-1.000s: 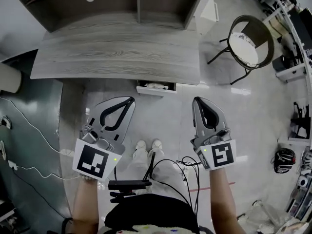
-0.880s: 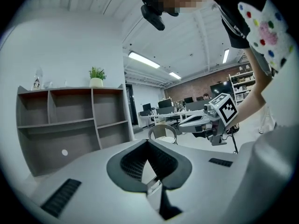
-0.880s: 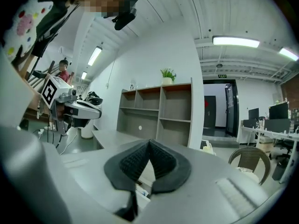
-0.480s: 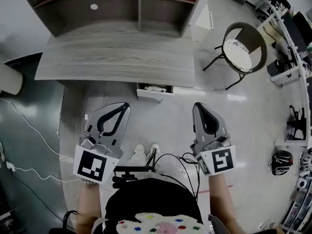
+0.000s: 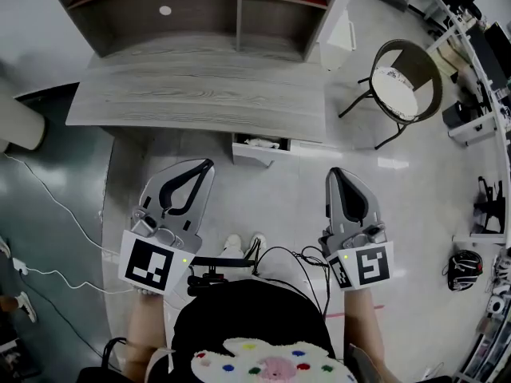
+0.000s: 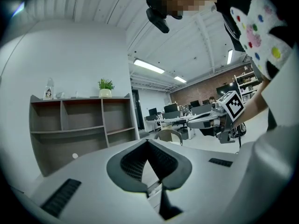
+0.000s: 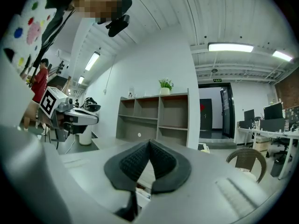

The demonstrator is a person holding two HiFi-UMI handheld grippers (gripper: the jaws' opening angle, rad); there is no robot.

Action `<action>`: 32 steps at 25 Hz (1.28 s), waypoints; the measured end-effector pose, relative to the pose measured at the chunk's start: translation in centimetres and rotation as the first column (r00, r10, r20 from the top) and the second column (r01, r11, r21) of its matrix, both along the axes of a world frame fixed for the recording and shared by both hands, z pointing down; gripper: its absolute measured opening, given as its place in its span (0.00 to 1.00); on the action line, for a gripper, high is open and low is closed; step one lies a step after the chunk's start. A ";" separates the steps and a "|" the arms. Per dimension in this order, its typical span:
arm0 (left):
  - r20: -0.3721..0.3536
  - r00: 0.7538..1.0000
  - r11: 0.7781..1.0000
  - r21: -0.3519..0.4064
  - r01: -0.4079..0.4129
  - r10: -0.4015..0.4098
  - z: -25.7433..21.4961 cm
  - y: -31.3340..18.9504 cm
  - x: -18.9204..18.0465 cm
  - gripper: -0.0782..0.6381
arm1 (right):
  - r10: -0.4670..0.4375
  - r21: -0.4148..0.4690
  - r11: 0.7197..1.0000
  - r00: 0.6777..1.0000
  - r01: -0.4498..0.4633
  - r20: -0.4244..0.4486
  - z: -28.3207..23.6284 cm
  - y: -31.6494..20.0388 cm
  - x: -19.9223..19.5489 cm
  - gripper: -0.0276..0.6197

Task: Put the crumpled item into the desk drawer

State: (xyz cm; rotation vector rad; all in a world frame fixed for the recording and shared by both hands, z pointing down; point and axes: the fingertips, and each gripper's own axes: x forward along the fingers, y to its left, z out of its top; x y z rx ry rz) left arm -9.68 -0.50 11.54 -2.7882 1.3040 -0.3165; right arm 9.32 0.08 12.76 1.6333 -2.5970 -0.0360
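Observation:
In the head view the small desk drawer (image 5: pixel 254 155) stands pulled out under the front edge of the grey wooden desk (image 5: pixel 200 102). A white crumpled item (image 5: pixel 259 143) lies inside it. My left gripper (image 5: pixel 209 164) hangs shut and empty, short of the drawer and to its left. My right gripper (image 5: pixel 333 171) is shut and empty too, to the drawer's right. Each gripper view shows dark ribbed pads meeting at the tips, on the left gripper (image 6: pixel 147 140) and on the right gripper (image 7: pixel 149 142), with nothing between them. Both point level across the room.
A grey shelf unit (image 5: pixel 200 6) stands behind the desk. A round wicker chair (image 5: pixel 407 82) sits on the floor at the right. White cables (image 5: pixel 56 214) run over the dark floor at the left, beside a pale cylinder (image 5: pixel 20 126). Office clutter (image 5: pixel 467 266) lines the right edge.
Both grippers have risen and drawn back a little from the desk, still shut. The drawer stays open with the white item in it. More of the person's body shows at the bottom.

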 end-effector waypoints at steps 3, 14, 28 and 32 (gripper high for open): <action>0.003 1.000 1.000 0.007 -0.009 0.009 -0.1 0.1 0.1 0.12 | -0.011 -0.001 1.000 1.000 0.011 -0.002 0.1 0.2 -0.3 0.06; 0.009 0.999 0.999 0.000 -0.046 0.046 -0.1 0.5 0.6 0.12 | -0.032 0.009 0.999 0.999 0.032 -0.001 -0.3 0.2 -1.6 0.06; -0.006 1.000 1.000 0.000 -0.028 0.028 -0.1 0.3 0.0 0.12 | -0.035 -0.002 0.999 0.999 0.035 -0.018 -0.1 0.2 -1.7 0.06; -0.014 1.000 1.000 0.001 -0.025 0.025 -0.2 0.3 0.1 0.12 | -0.038 -0.001 0.999 0.999 0.038 -0.025 -0.1 0.2 -1.7 0.06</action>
